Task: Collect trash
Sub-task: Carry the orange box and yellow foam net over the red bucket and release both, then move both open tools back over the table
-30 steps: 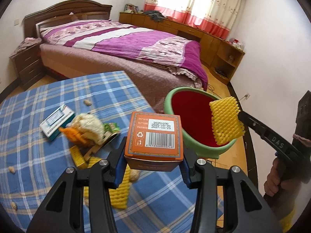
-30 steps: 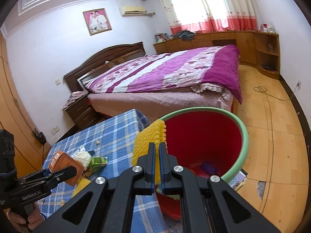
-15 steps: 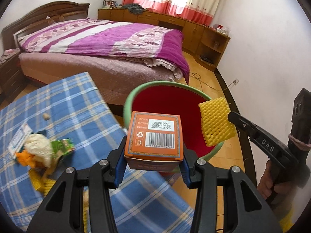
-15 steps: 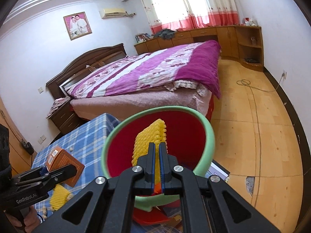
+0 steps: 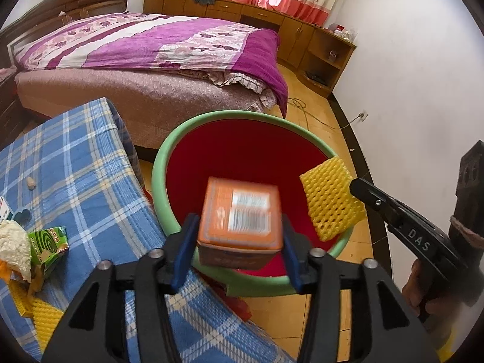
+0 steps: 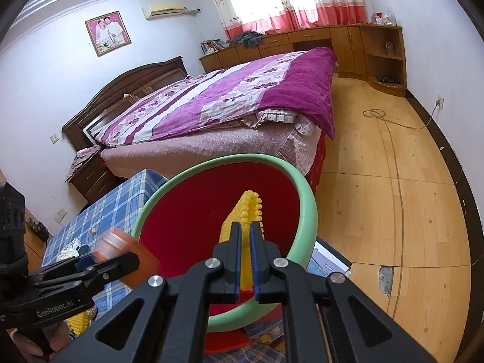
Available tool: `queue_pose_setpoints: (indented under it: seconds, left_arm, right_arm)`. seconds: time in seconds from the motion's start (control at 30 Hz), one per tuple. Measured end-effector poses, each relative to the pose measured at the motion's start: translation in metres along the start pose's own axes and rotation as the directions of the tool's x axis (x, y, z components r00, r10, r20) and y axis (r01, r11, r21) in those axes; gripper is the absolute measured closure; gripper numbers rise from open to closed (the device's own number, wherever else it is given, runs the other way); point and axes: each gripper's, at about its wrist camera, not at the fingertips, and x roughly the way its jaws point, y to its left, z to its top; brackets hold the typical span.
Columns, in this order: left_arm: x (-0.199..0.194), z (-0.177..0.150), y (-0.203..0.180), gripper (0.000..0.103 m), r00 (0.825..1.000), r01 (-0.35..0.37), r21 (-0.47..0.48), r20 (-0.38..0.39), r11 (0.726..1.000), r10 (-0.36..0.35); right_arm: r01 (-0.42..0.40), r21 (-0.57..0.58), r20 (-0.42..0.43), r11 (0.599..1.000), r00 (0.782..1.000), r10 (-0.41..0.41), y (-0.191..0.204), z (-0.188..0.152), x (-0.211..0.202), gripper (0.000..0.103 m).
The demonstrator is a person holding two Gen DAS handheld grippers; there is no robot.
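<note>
A red bin with a green rim [image 5: 157, 181] [image 6: 308, 211] stands on the floor beside the table. My left gripper [image 5: 239, 230] hangs over the bin's near side with its jaws opening. The orange carton [image 5: 239, 214] between them is blurred and looks loose from the blue pads; it shows as an orange smear [image 6: 121, 248] in the right wrist view. My right gripper [image 6: 245, 233] is over the bin's right side, its jaws just starting to part, still pinching a yellow foam net [image 6: 248, 208] [image 5: 329, 202].
The table with a blue checked cloth [image 5: 75, 166] is at left, carrying a green packet [image 5: 48, 242], crumpled white paper [image 5: 12, 242] and another yellow foam net [image 5: 45, 317]. A bed [image 5: 151, 45] lies behind. Papers [image 6: 329, 260] lie on the floor by the bin.
Both grippers have swung from the table side to over the bin and dipped toward it. The left jaws have widened and the carton has gone blurred and tilted between them.
</note>
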Motion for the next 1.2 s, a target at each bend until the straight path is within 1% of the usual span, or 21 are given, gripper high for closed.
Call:
queue_pose_setpoints:
  seconds: [0.2, 0.3, 0.37, 0.57, 0.63, 0.73, 0.83, 0.97, 1.2]
  left_arm:
    - [-0.001, -0.001, -0.001, 0.044, 1.0, -0.016, 0.011, 0.0, 1.0, 0.016]
    - [-0.005, -0.002, 0.001, 0.044, 1.0, -0.015, 0.006, 0.009, 1.0, 0.015]
    - [-0.009, -0.004, 0.004, 0.044, 1.0, -0.02, 0.001, 0.012, 1.0, 0.02]
    - [-0.025, -0.016, 0.018, 0.044, 1.0, -0.028, -0.034, 0.012, 0.999, 0.028]
    - [-0.031, -0.02, 0.024, 0.044, 0.999, -0.034, -0.047, 0.018, 0.998, 0.035]
    - [-0.041, -0.025, 0.033, 0.044, 0.999, -0.045, -0.066, 0.027, 0.997, 0.047]
    - [-0.052, -0.031, 0.042, 0.044, 0.998, -0.054, -0.083, 0.036, 0.995, 0.057]
    - [-0.065, -0.038, 0.054, 0.044, 0.996, -0.068, -0.101, 0.05, 0.993, 0.074]
    - [-0.091, -0.051, 0.078, 0.044, 0.991, -0.098, -0.14, 0.078, 0.985, 0.109]
  right_arm:
    - [-0.017, 0.021, 0.003, 1.0, 1.0, 0.017, -0.002, -0.001, -0.002, 0.078]
    - [-0.023, 0.026, 0.002, 0.999, 1.0, 0.023, 0.001, -0.002, -0.004, 0.073]
    - [-0.029, 0.033, 0.004, 0.999, 1.0, 0.028, 0.003, -0.003, -0.007, 0.066]
    - [-0.024, 0.048, 0.001, 0.999, 1.0, 0.024, 0.012, -0.01, -0.016, 0.054]
    - [-0.029, 0.052, 0.001, 0.998, 1.0, 0.029, 0.016, -0.013, -0.019, 0.052]
    - [-0.039, 0.059, 0.002, 0.998, 0.999, 0.039, 0.022, -0.018, -0.024, 0.046]
    - [-0.053, 0.065, 0.0, 0.996, 0.999, 0.053, 0.031, -0.024, -0.029, 0.044]
    - [-0.063, 0.067, -0.008, 0.996, 0.998, 0.064, 0.043, -0.032, -0.032, 0.038]
    - [-0.073, 0.052, -0.027, 0.996, 0.997, 0.074, 0.068, -0.043, -0.032, 0.035]
